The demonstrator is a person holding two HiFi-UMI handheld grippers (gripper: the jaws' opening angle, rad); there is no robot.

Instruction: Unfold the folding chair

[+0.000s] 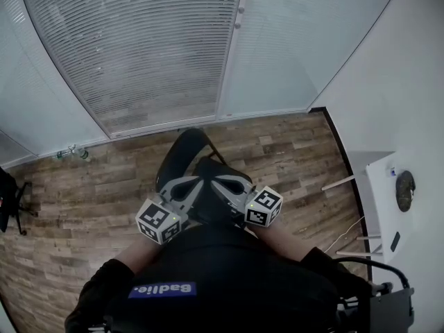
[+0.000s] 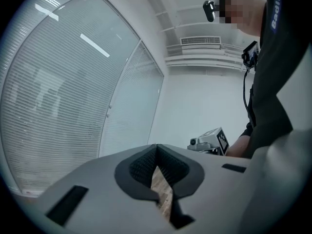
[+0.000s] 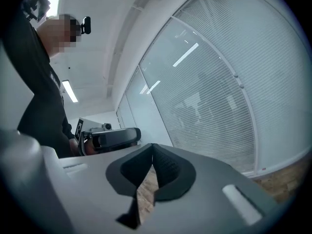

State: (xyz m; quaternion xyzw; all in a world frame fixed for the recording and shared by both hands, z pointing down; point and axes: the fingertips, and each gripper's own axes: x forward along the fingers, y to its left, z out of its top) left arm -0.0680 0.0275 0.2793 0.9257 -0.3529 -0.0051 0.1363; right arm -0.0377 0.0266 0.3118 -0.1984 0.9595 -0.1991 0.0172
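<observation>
In the head view a black folding chair (image 1: 182, 152) stands on the wood floor just beyond my hands, its lower part hidden behind the grippers. I cannot tell how far it is unfolded. My left gripper (image 1: 184, 186) and right gripper (image 1: 226, 181) are held side by side close to my chest, above the chair, touching nothing. In the left gripper view the left gripper (image 2: 156, 148) has its ribbed pads together with nothing between them. The right gripper (image 3: 152, 148) looks the same in its own view: shut and empty. Neither gripper view shows the chair.
A glass partition with blinds (image 1: 159, 47) runs across the far side of the floor. A white table (image 1: 380, 186) with a dark object (image 1: 405, 189) stands at the right. A bottle (image 1: 75, 152) lies by the partition, and an office chair's base (image 1: 10, 200) is at the left edge.
</observation>
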